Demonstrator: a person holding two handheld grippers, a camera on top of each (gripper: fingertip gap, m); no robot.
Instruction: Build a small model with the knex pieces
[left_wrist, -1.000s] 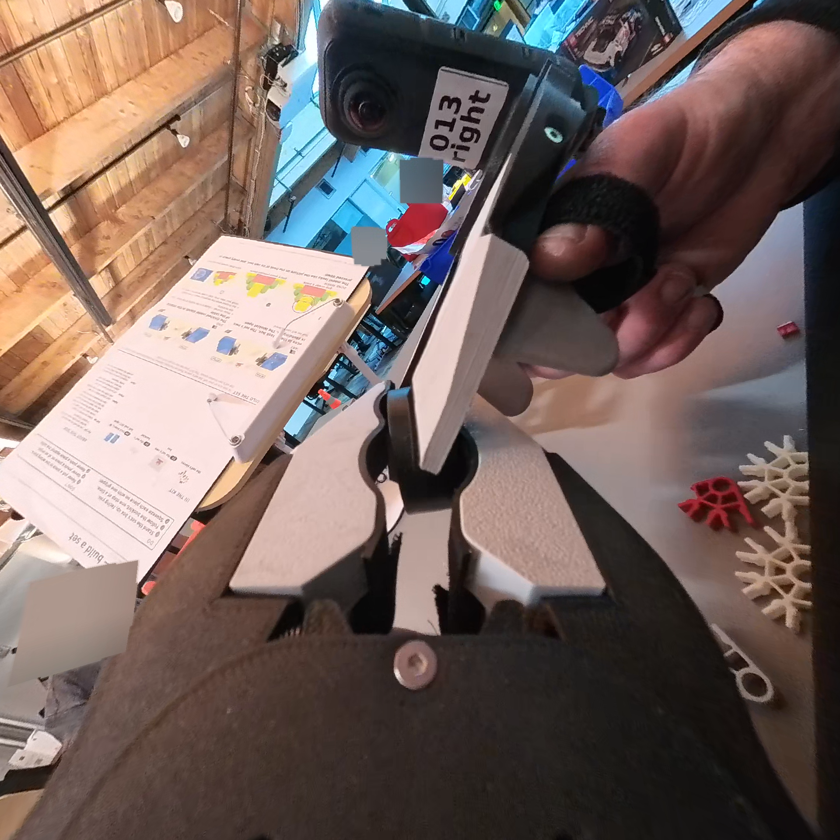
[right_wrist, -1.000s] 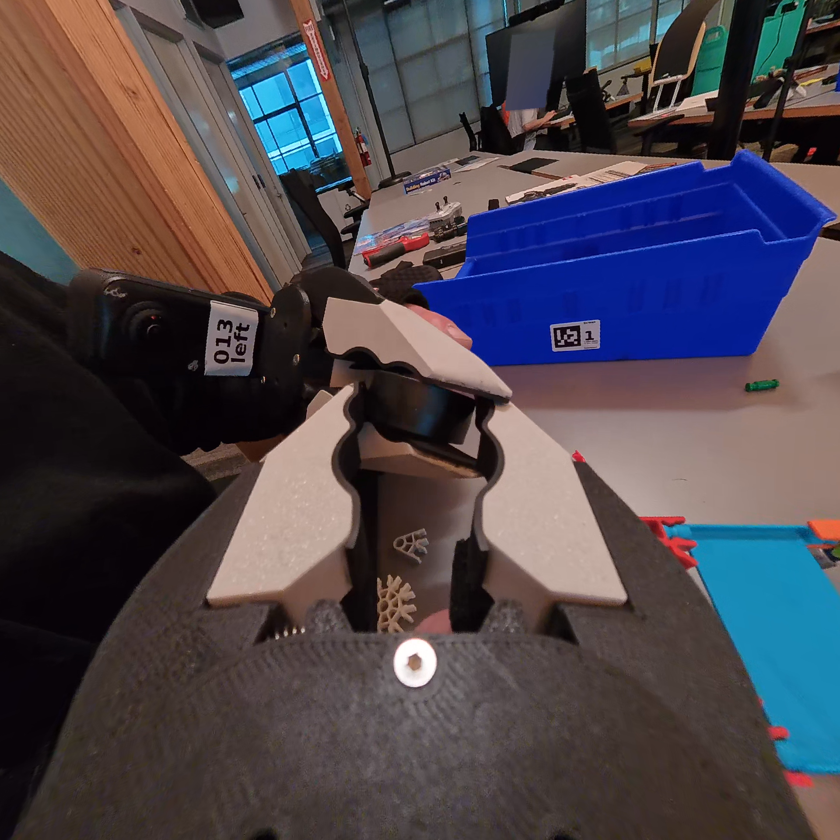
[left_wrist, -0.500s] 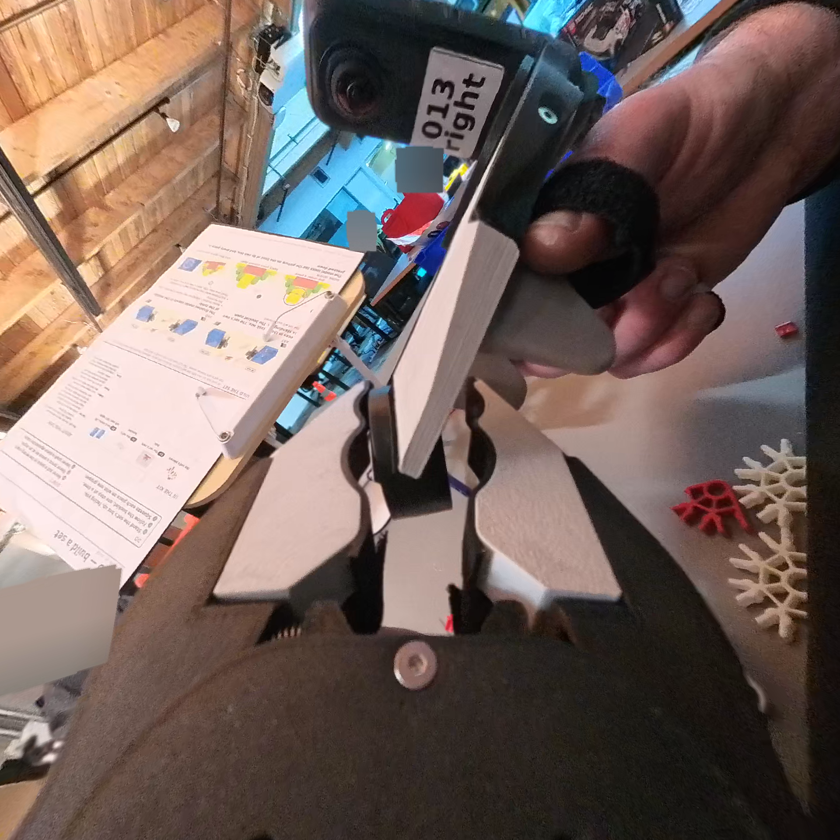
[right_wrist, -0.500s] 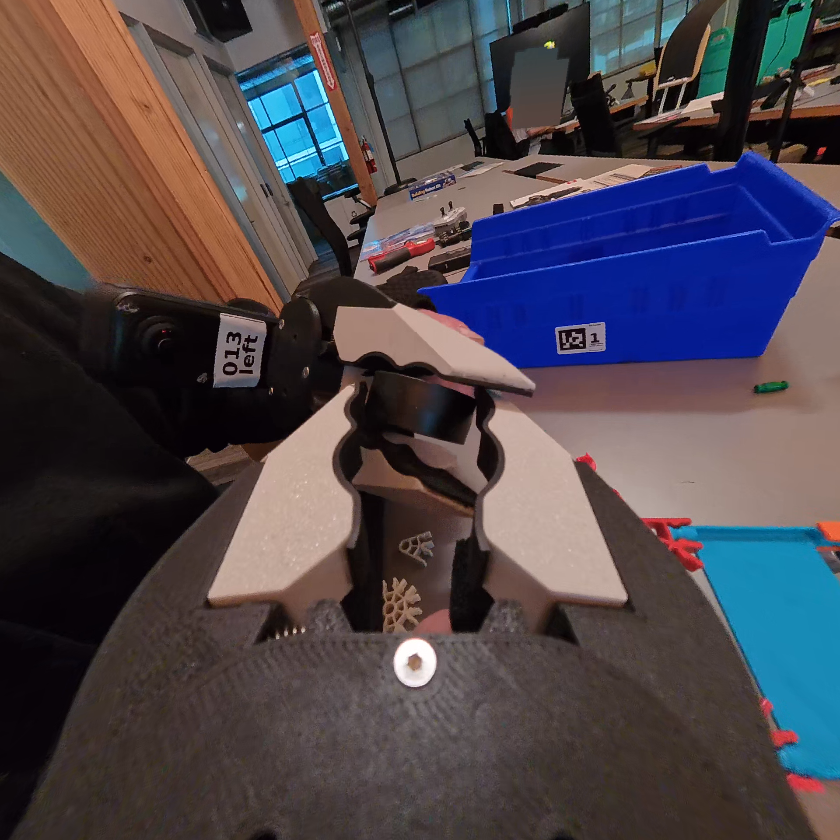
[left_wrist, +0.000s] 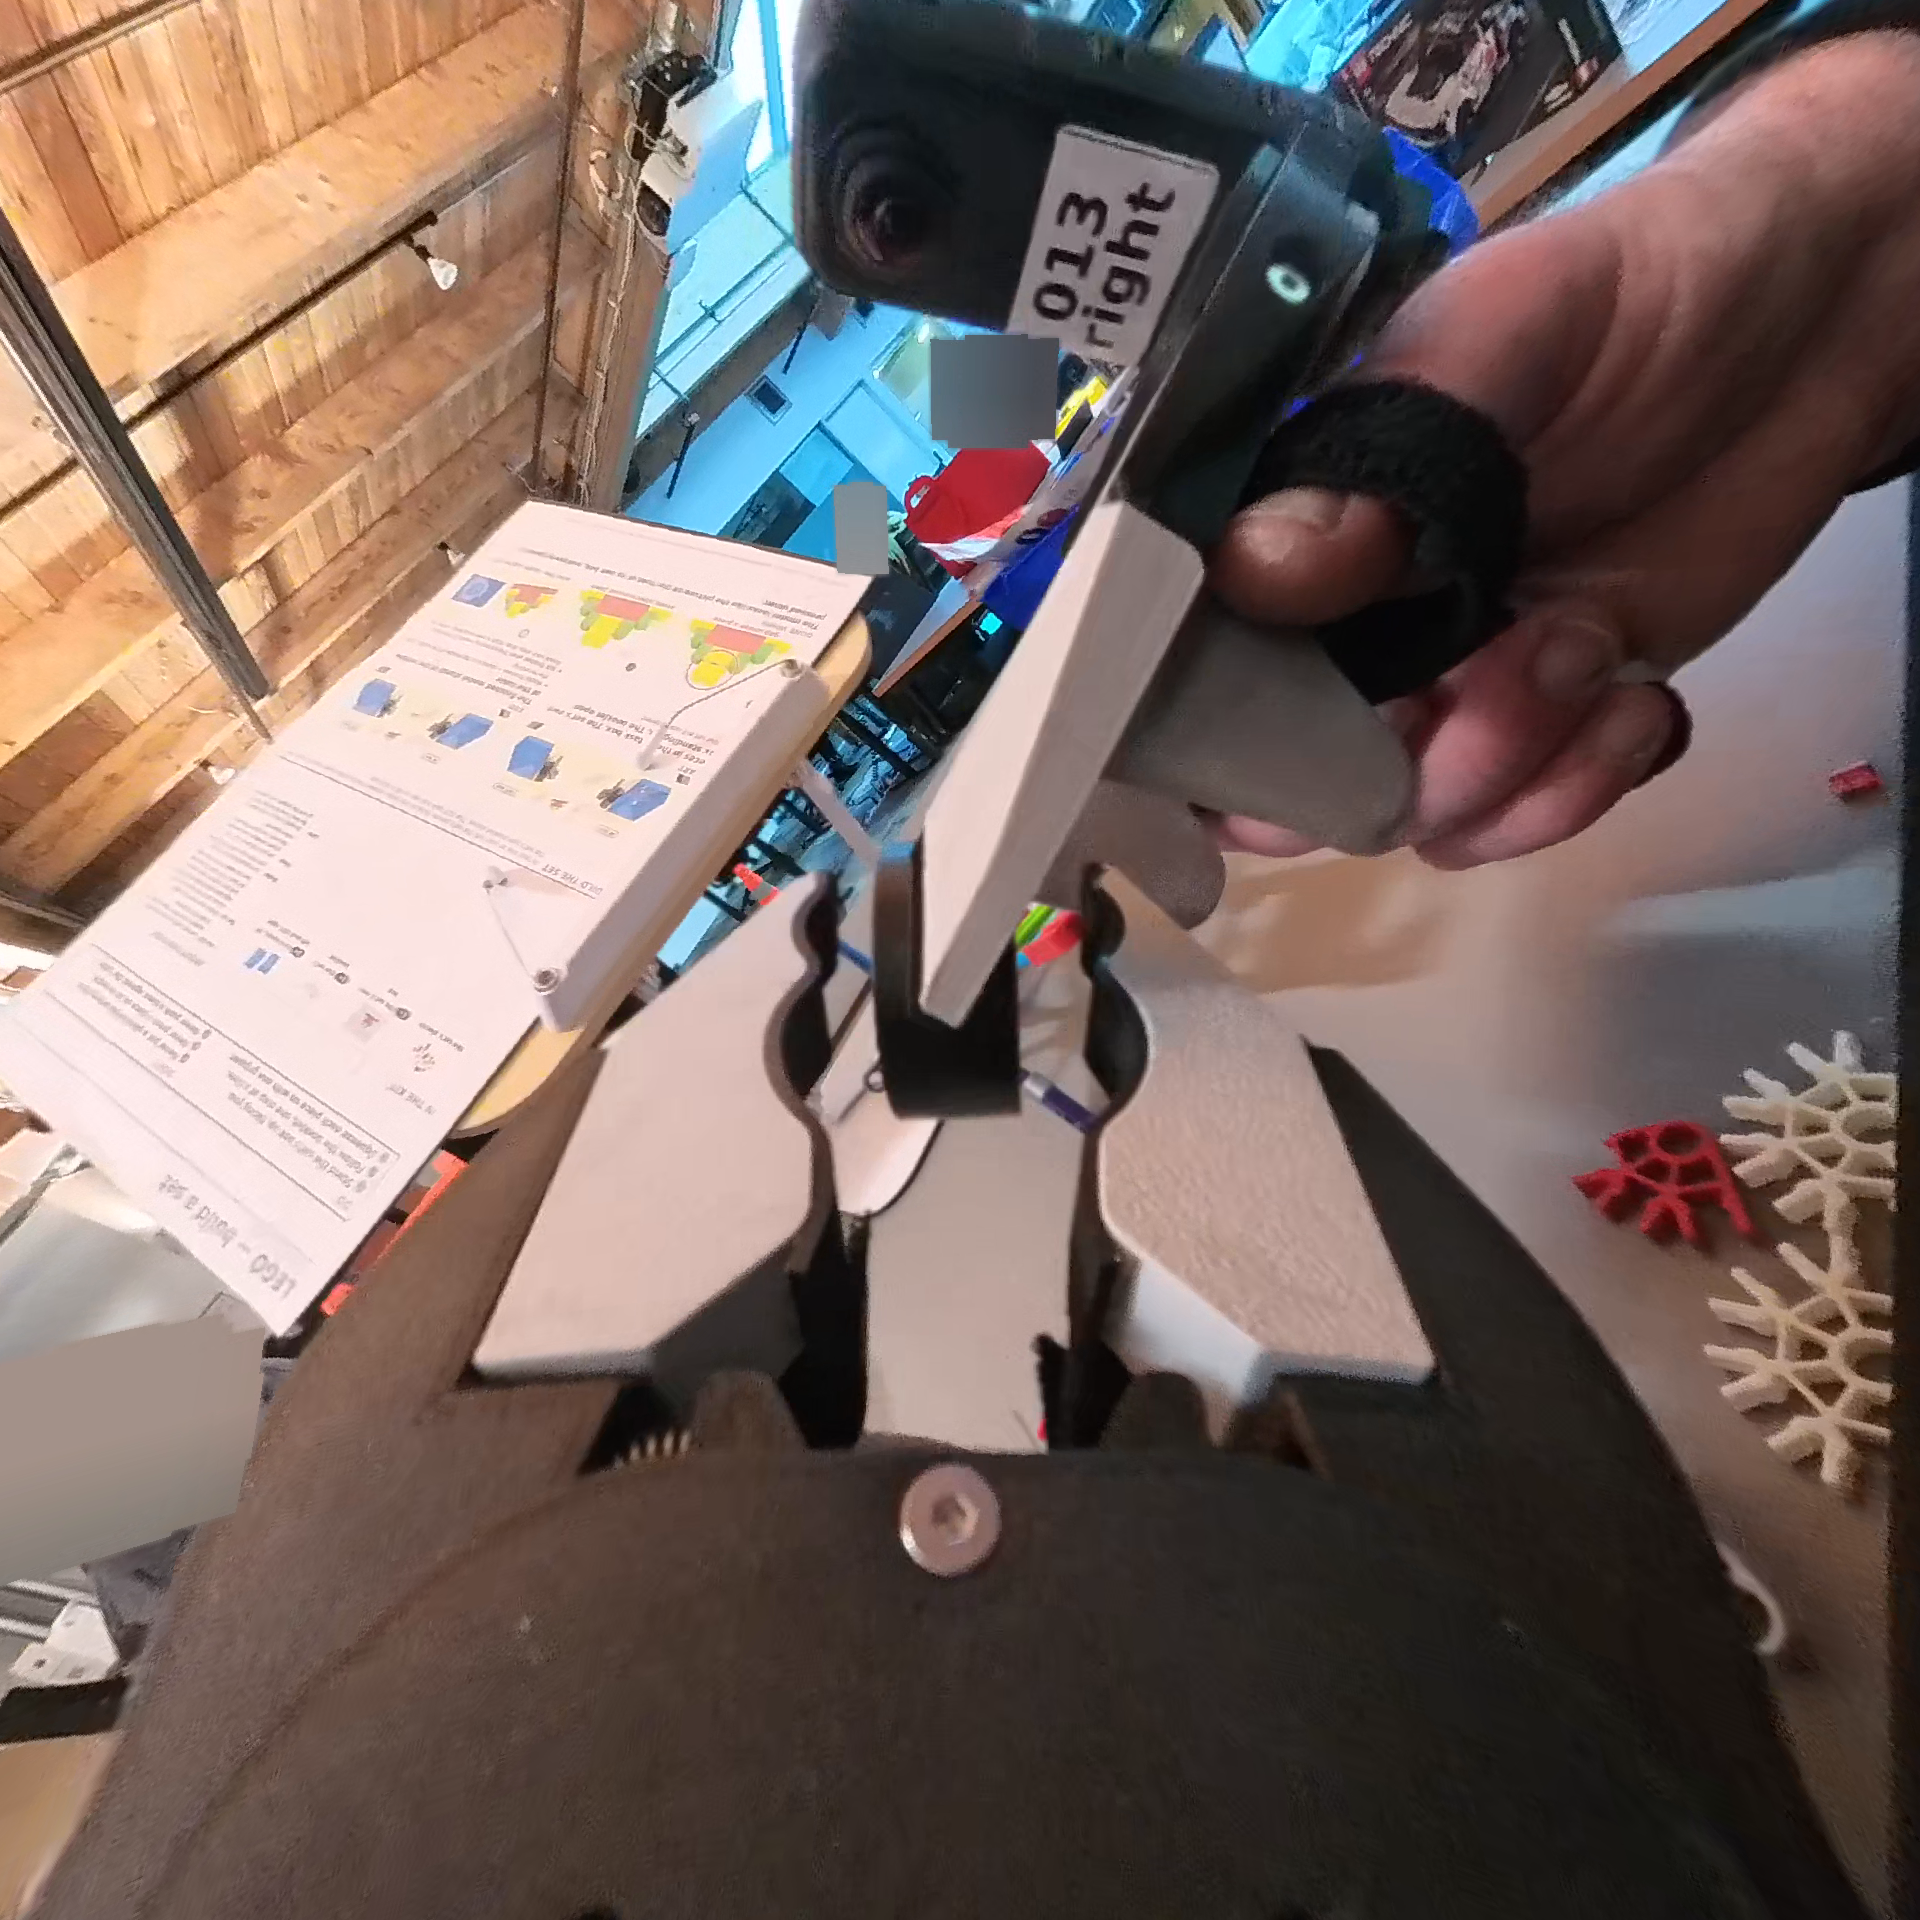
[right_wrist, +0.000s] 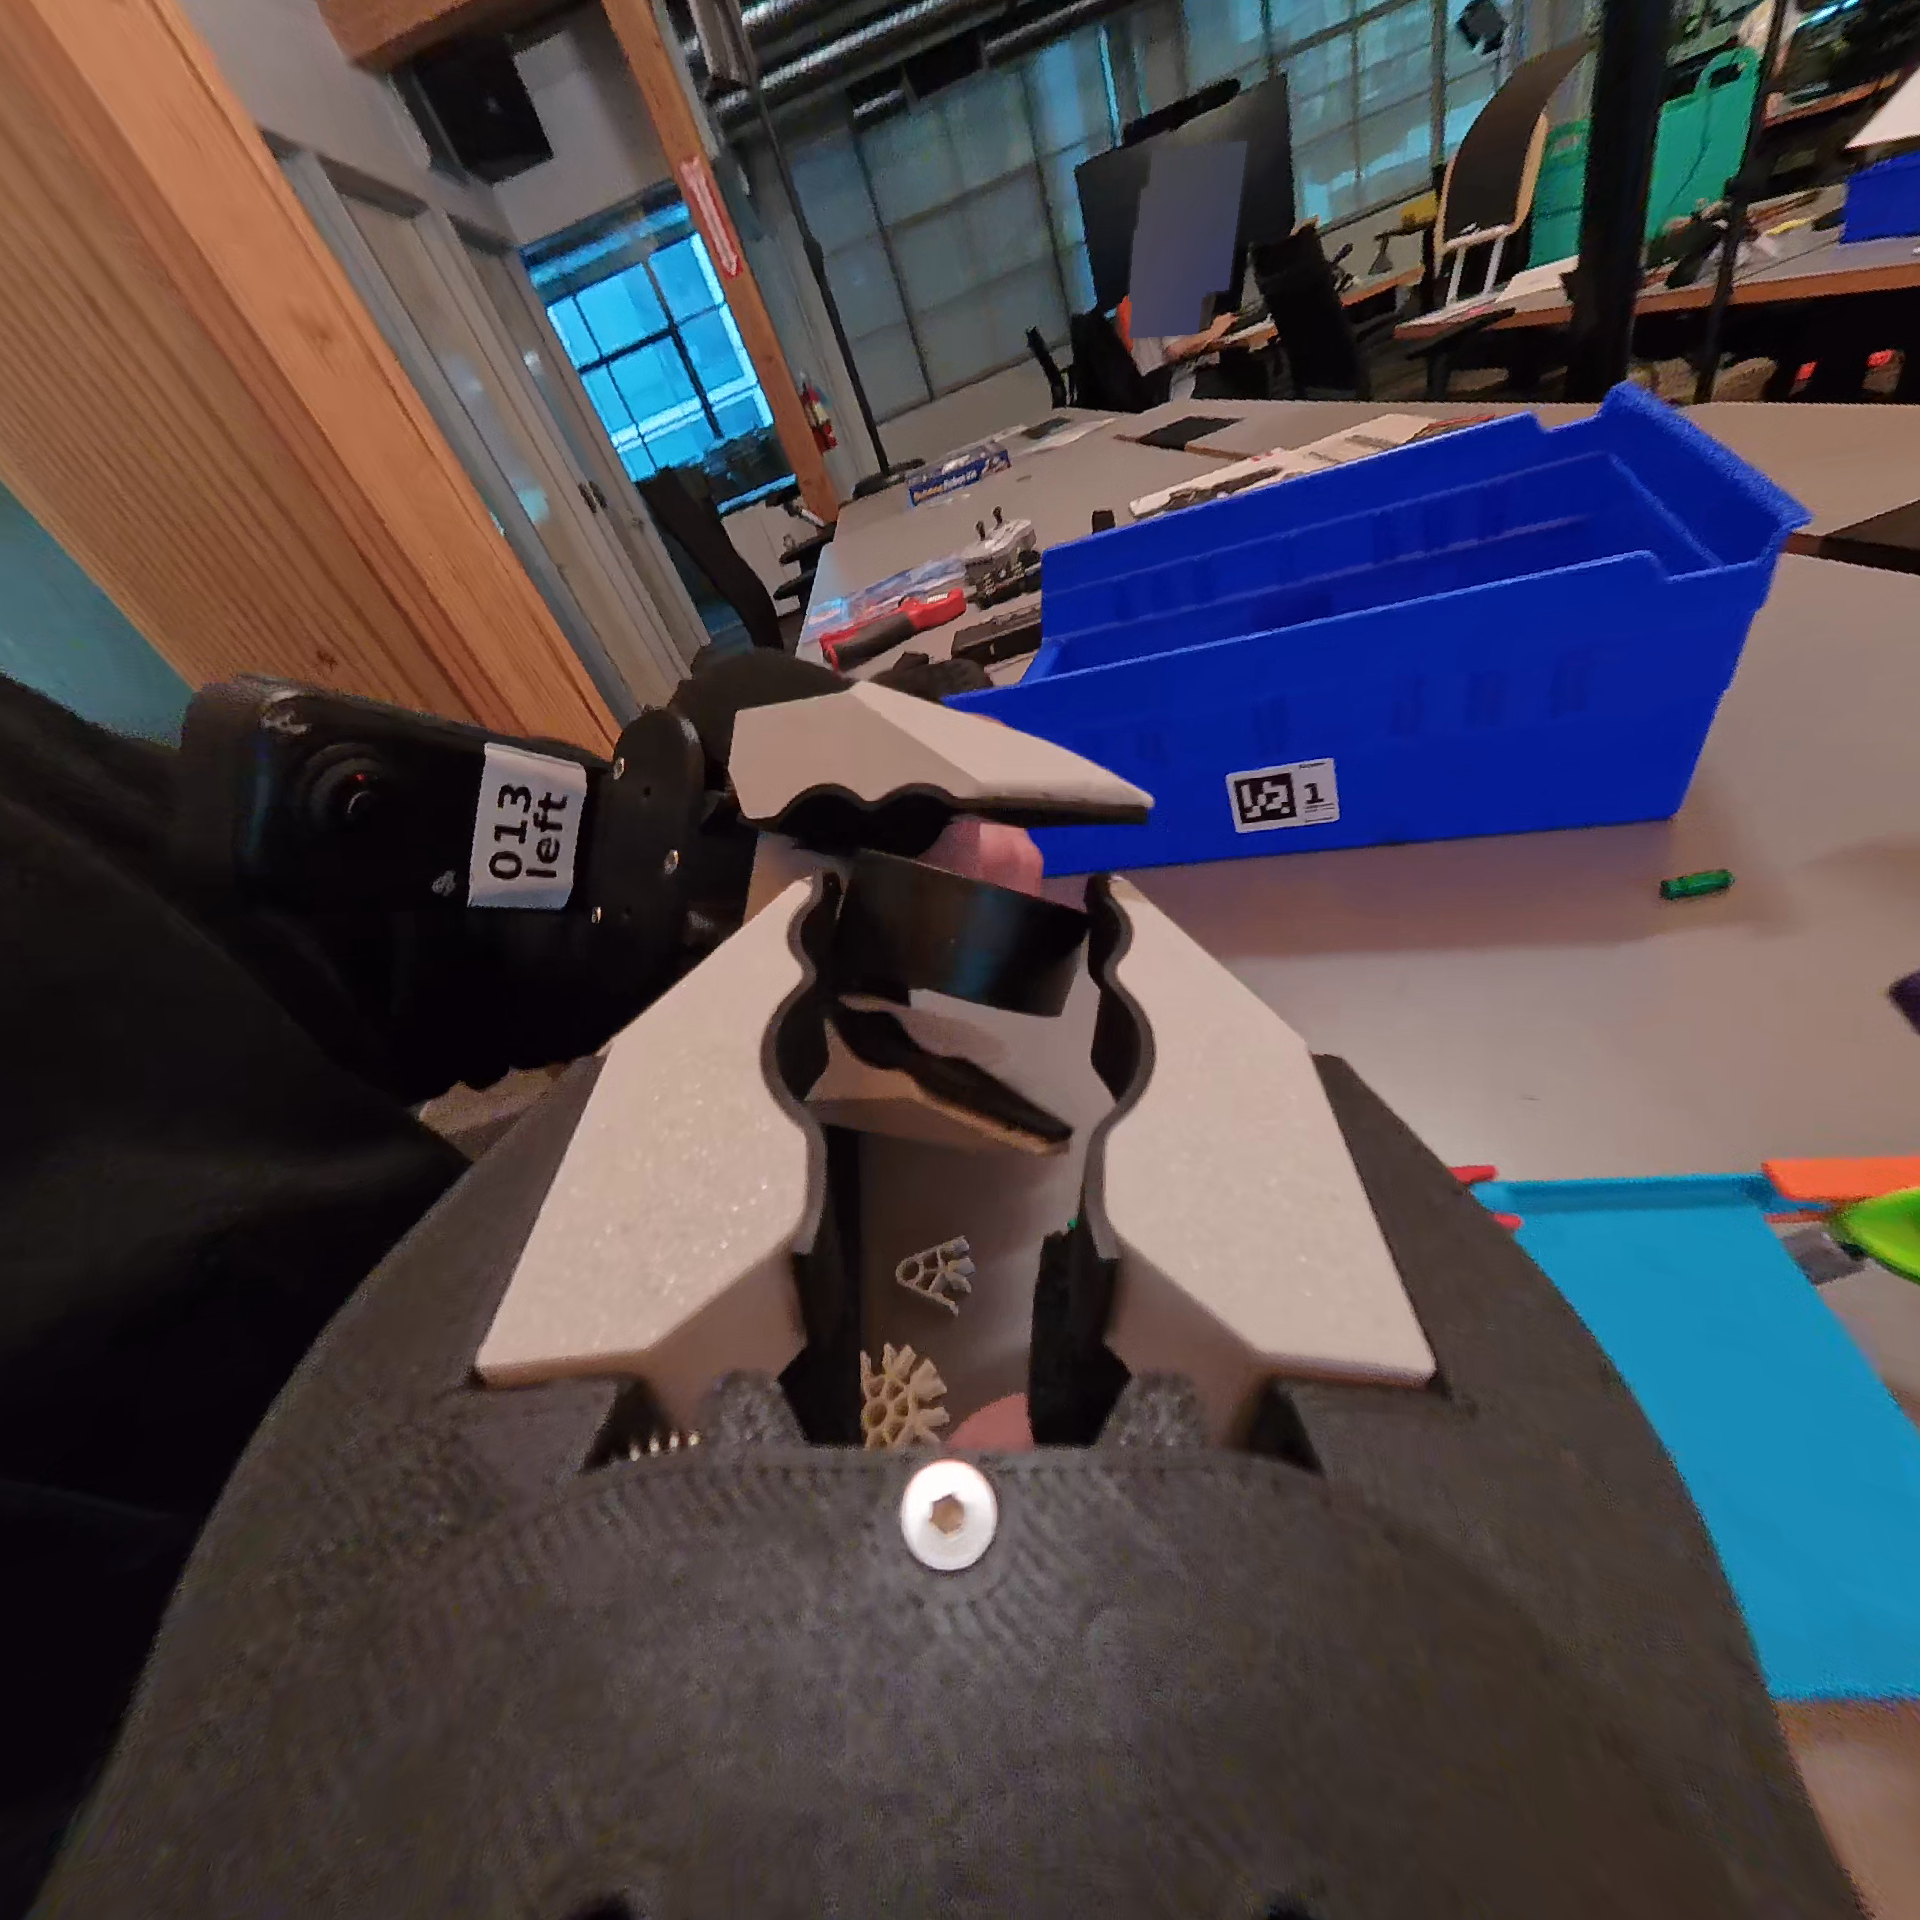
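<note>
The right gripper (right_wrist: 956, 902) is clamped on a black ring (right_wrist: 956, 940). The ring sits right at the tips of its two fingers, up in the air above the tabletop (right_wrist: 1455, 1018). A hand (left_wrist: 1662, 468) with a black strap on one finger holds this gripper.

The left gripper (left_wrist: 956, 914) comes in from the side. Its fingers are apart, one above the ring and one below it. The ring is in the gap between them. I cannot tell if they touch it.

A long blue bin (right_wrist: 1403, 707) stands on the tabletop behind the grippers. A small green piece (right_wrist: 1696, 884) lies near its front. A bright blue mat (right_wrist: 1683, 1403) lies to the right.

Under the grippers, cream snowflake pieces (left_wrist: 1808, 1361) lie on the tabletop. A red piece (left_wrist: 1662, 1179) lies just beside them.

A printed sheet (left_wrist: 416, 883) with small coloured pictures rests on a tilted board on the left side of the left wrist view.
</note>
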